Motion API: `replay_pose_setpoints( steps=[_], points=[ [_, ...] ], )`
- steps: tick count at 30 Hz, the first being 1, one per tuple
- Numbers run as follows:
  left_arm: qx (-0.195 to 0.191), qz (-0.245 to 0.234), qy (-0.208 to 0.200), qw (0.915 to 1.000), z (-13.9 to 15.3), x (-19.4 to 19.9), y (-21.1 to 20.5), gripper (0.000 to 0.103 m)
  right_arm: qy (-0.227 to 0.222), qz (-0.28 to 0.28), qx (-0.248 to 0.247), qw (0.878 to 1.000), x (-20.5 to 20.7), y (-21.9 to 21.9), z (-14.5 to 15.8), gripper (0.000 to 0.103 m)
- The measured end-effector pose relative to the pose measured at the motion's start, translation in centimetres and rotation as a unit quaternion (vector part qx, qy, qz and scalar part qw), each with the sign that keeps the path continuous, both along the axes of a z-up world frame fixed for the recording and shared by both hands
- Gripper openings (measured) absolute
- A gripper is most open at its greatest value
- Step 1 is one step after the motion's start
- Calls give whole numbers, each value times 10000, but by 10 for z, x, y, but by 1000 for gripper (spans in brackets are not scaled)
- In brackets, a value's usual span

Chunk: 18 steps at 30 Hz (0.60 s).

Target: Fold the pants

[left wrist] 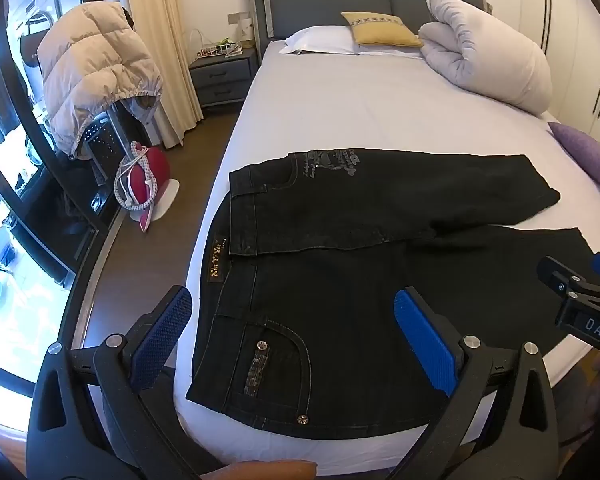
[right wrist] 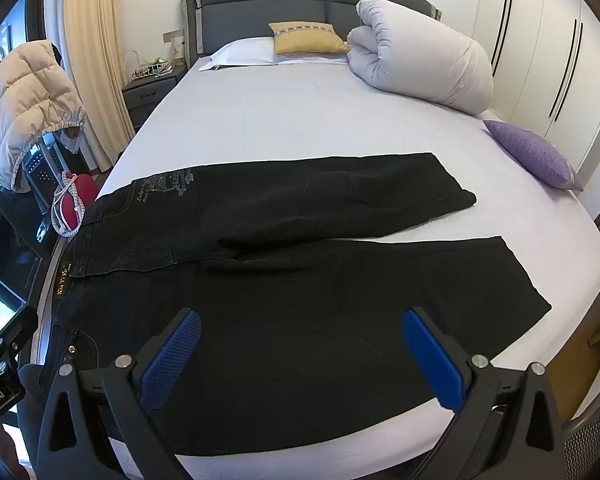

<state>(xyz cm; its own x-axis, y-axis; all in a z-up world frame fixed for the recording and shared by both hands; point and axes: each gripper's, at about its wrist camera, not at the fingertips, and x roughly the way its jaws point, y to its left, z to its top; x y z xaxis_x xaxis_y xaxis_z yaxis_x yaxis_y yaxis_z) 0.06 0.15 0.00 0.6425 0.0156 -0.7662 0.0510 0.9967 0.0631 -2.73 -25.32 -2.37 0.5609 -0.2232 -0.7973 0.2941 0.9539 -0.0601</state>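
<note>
On the bed [right wrist: 300, 120], the pants [right wrist: 280, 280] lie spread along its foot edge, legs apart. Both grippers, left [left wrist: 292, 336] and right [right wrist: 300, 352], hover wide open, holding nothing. Folding hasn't begun; next likely means gripping one leg.

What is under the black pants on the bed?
The black pants lie flat on the bed's pale sheet, which shows all around them. At the waist, one side is folded over onto the other. Anything else beneath is covered, so it cannot be seen.
</note>
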Motion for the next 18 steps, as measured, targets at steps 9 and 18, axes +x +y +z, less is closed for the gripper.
replay_pose_setpoints(
  steps=[9,18],
  points=[
    [8,0,10,10000,-1,0,-1,103,8,4,-1,10000,0,0,-1,103],
    [10,6,15,10000,-1,1,-1,103,14,7,4,10000,0,1,-2,103]
  ],
)
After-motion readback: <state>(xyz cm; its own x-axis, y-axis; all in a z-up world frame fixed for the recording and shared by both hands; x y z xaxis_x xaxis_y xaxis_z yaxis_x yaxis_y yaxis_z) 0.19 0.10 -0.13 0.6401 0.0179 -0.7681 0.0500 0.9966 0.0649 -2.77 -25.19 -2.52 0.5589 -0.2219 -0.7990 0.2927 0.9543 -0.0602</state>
